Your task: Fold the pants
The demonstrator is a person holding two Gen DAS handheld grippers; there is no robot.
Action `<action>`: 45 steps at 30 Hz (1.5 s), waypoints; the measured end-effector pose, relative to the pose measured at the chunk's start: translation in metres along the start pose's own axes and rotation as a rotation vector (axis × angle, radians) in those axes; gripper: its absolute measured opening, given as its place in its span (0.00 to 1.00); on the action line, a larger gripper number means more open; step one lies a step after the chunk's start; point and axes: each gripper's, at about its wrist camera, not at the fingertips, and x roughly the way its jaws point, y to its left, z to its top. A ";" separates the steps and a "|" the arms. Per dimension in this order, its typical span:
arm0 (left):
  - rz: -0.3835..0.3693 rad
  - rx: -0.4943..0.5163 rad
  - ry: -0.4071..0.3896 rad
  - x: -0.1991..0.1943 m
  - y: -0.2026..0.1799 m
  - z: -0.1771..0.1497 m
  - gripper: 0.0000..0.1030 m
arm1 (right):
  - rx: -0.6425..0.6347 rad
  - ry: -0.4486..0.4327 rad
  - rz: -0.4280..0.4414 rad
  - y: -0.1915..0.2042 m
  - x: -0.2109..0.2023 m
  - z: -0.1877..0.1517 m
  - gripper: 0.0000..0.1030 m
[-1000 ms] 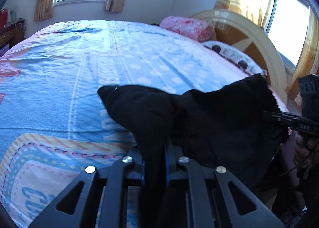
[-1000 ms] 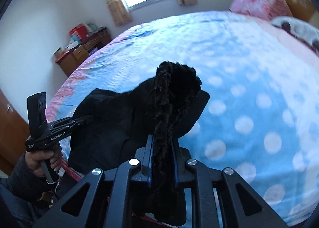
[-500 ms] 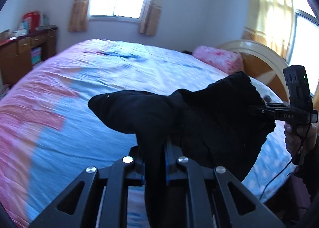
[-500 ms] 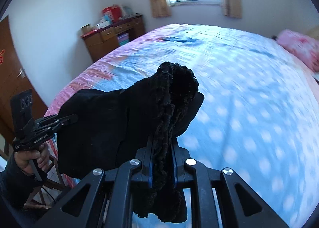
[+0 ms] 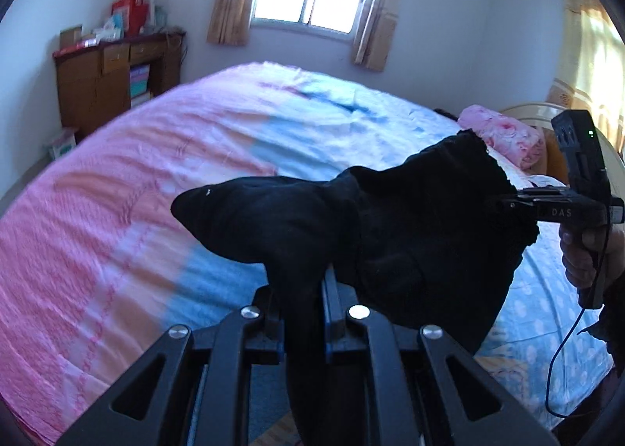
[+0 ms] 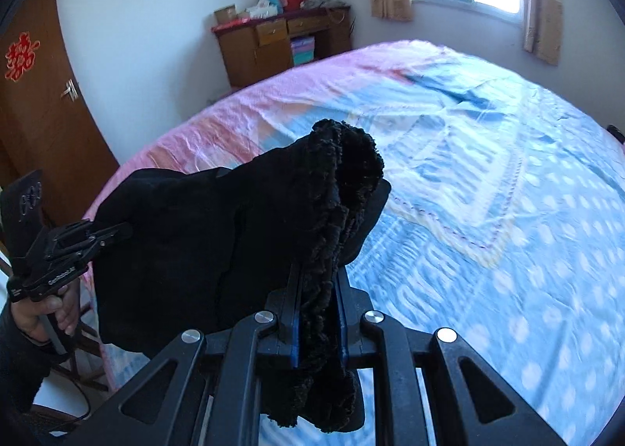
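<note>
Black fleecy pants hang in the air above the bed, stretched between both grippers. My left gripper is shut on one end of the pants, cloth bunched between its jaws. My right gripper is shut on the other end of the pants, where the fuzzy lining shows. The right gripper also shows in the left wrist view, clamped on the cloth at the right. The left gripper shows in the right wrist view, clamped at the left.
A wide bed with a pink and blue sheet lies below and ahead. A pink pillow and a round headboard sit at the right. A wooden desk stands by the wall near a window. A brown door is at the left.
Both grippers have swung to the left with the pants held between them, so the desk and door have come into view. Both grips are unchanged.
</note>
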 end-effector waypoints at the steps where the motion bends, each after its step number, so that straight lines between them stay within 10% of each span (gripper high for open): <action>1: 0.002 -0.005 0.007 0.003 0.001 -0.003 0.16 | 0.008 0.019 0.006 -0.004 0.009 0.000 0.13; 8: 0.069 -0.029 0.061 0.029 0.009 -0.022 0.55 | 0.153 0.105 0.063 -0.044 0.050 -0.019 0.18; 11: 0.113 -0.065 0.058 0.033 0.020 -0.021 0.81 | 0.226 0.122 0.089 -0.061 0.059 -0.024 0.35; 14: 0.138 -0.093 0.024 0.022 0.027 -0.017 0.82 | 0.277 0.107 0.081 -0.072 0.058 -0.030 0.55; 20: 0.210 0.039 -0.122 -0.013 0.005 0.001 0.93 | 0.308 -0.084 -0.012 -0.058 -0.003 -0.031 0.55; 23: 0.209 0.096 -0.101 0.005 -0.005 0.010 0.93 | 0.296 -0.203 0.077 -0.037 -0.031 -0.028 0.55; 26: 0.296 0.140 -0.023 0.035 -0.006 0.011 0.93 | 0.251 -0.111 0.233 -0.008 -0.015 -0.028 0.55; 30: 0.305 0.104 0.020 0.054 0.007 0.007 1.00 | 0.279 0.012 0.107 -0.007 0.021 -0.053 0.55; 45: 0.294 0.120 -0.014 0.001 -0.009 0.000 1.00 | 0.295 -0.079 0.053 -0.007 -0.005 -0.060 0.55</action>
